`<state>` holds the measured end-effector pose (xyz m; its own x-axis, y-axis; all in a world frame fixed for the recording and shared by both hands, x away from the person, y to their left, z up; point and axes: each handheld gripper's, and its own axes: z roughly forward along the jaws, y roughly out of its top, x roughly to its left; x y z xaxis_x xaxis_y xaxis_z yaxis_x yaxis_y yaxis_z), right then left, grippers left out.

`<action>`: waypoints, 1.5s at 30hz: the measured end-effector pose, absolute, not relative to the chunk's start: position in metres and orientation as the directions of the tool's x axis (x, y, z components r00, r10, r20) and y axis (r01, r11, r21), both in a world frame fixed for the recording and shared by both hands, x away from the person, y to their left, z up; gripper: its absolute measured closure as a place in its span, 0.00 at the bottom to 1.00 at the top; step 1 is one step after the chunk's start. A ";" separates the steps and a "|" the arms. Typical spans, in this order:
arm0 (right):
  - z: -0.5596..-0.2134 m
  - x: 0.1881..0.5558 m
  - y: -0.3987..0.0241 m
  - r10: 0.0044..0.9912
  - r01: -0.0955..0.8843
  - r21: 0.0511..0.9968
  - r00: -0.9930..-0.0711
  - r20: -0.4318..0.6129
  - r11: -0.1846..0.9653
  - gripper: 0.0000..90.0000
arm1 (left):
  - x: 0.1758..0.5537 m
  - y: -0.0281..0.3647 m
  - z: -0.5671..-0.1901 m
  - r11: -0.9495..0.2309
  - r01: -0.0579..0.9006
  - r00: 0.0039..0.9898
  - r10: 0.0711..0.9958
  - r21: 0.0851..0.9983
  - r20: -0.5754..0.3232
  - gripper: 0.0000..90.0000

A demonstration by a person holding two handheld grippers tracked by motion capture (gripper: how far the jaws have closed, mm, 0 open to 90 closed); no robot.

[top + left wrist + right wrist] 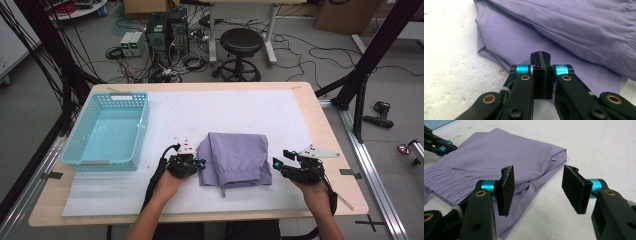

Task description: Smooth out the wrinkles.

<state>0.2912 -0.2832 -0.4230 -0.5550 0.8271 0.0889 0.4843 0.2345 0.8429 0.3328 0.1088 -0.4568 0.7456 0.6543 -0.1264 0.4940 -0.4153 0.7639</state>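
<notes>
Shorts point(235, 159), folded and lilac, lie near the table's point(310, 107) front edge, right of the basket point(111, 131), where I hold my left gripper point(199, 163) pinched tight at their left edge and my right gripper point(278, 165), jaws apart, off their right edge.

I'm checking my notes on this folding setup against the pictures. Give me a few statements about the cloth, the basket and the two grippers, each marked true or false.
1. The folded purple garment lies on the white mat, between the two grippers. True.
2. The garment is inside the blue basket. False: the basket stands to its left, with nothing in it.
3. The right gripper has its jaws apart, with nothing between them. True.
4. The left gripper stands wide open. False: its jaws are pressed together at the garment's edge; whether fabric is caught between them cannot be told.
5. The basket is red. False: it is light blue.
</notes>
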 end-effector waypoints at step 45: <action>-0.398 0.286 -0.306 0.873 0.387 0.887 -0.487 -0.034 0.251 0.23 | 0.324 0.183 -0.402 -0.031 0.238 0.670 0.729 0.971 -0.141 0.22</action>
